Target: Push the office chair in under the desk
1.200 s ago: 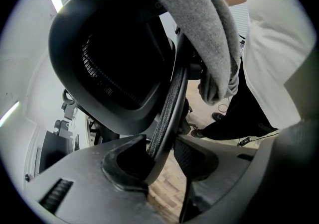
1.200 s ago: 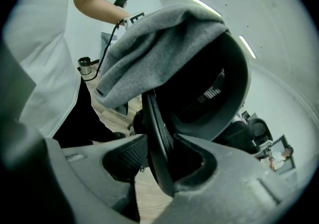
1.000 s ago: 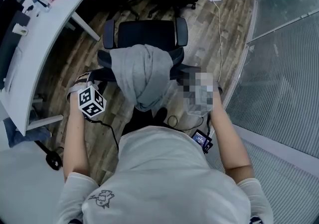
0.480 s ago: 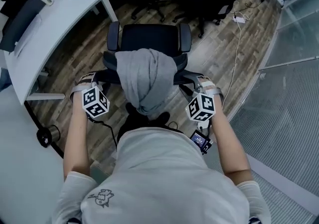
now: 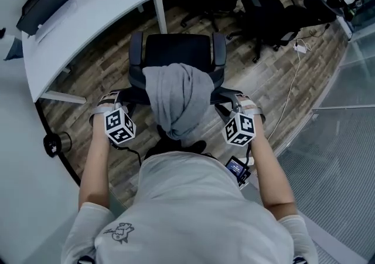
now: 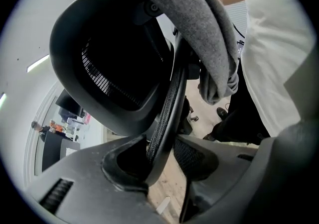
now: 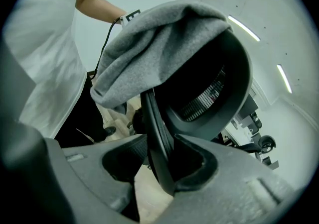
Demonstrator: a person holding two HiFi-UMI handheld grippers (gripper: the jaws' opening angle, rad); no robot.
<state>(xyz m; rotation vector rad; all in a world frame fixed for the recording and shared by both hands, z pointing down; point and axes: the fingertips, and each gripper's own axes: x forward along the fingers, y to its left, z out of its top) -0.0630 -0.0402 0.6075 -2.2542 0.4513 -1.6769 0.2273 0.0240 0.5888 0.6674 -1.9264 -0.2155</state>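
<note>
A black office chair [image 5: 177,51] stands in front of me, its seat facing the curved white desk [image 5: 88,7]. A grey garment [image 5: 177,95] hangs over its backrest. My left gripper [image 5: 114,100] clamps the backrest's left edge and my right gripper [image 5: 241,103] clamps the right edge. In the left gripper view the black mesh rim [image 6: 169,103] runs down between the jaws of the left gripper [image 6: 159,151], pressed by both. The right gripper view shows the same: the rim [image 7: 154,118] is wedged in the right gripper [image 7: 159,161].
Other black chairs [image 5: 275,13] stand at the upper right, with a white power strip and cable [image 5: 303,47] on the wooden floor. A glass wall [image 5: 345,139] runs along the right. A white desk leg [image 5: 159,13] stands just beyond the chair. A small round black object [image 5: 54,144] sits at left.
The chair and I have swung round, so the desk has shifted from the left side to straight ahead and closer. Both grippers have kept their hold on the backrest.
</note>
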